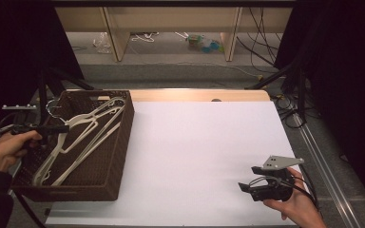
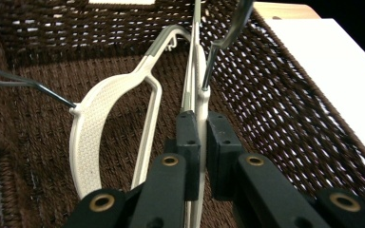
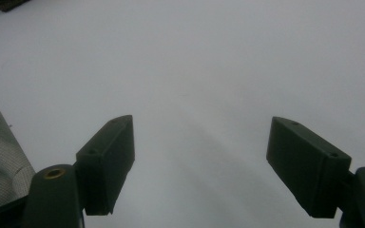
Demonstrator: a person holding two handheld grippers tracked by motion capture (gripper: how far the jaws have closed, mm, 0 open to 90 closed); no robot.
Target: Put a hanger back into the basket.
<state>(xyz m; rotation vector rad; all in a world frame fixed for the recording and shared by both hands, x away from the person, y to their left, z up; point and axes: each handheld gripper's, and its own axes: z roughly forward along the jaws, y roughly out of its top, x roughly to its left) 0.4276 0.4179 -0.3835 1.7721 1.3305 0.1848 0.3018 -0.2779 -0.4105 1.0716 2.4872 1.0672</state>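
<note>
Right hand-held gripper (image 1: 248, 178) rests low near the surface's (image 1: 195, 142) near right corner, its jaws spread wide with nothing between them; in the right gripper view (image 3: 199, 161) they frame bare white sheet. Left hand-held gripper (image 2: 200, 142), at the near left side, is pinched tight on the neck of a white hanger (image 2: 197, 102) just below its wire hook (image 2: 211, 61), the hanger standing on edge inside the brown wicker basket (image 1: 123, 137) that sits along the left edge of the surface. A second white hanger (image 2: 95, 128) lies close beside it, and in the high view the hangers (image 1: 83, 137) cross one another diagonally in the basket. That crossing looks like the main hazard: lifting the gripped one could drag its neighbour along if an arm or hook catches, or a hook could snag the open weave of the basket wall and tip or shift the basket. The grip is narrow and on a thin edge, so the hanger may also swivel in the jaws. Farther off, beyond the far edge, cables and clutter lie on the floor (image 1: 180, 66)
</note>
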